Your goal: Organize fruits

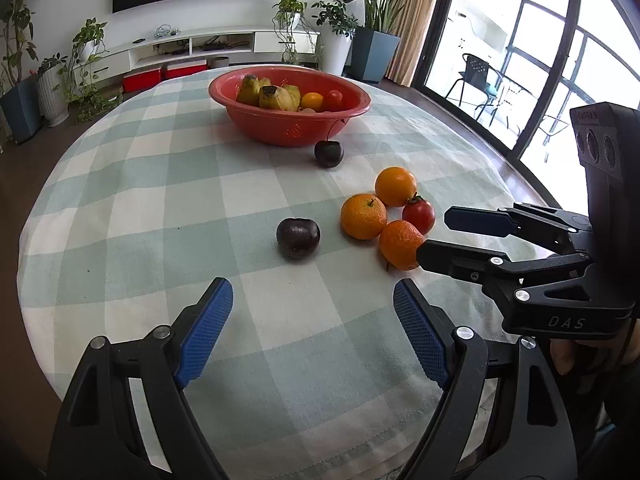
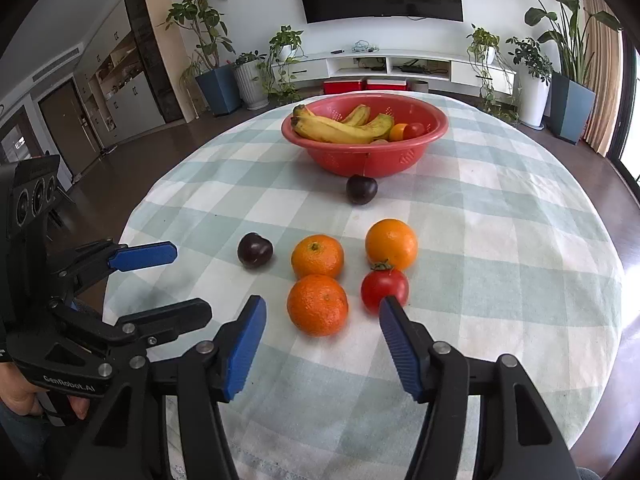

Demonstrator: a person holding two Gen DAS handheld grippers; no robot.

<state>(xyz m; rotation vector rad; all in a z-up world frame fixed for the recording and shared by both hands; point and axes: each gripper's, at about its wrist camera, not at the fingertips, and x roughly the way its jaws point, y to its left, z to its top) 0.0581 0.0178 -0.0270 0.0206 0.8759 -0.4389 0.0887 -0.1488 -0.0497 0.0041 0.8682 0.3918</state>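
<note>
A red bowl at the table's far side holds bananas, an orange and a tomato. On the cloth lie three oranges, a tomato, and two dark cherries. My left gripper is open and empty, just short of the near cherry. My right gripper is open and empty, its jaws either side of the nearest orange without touching it. The right gripper also shows in the left wrist view.
The round table carries a green and white checked cloth. Its edge drops to a dark wooden floor. Beyond stand potted plants, a white TV shelf, and glass doors at the right.
</note>
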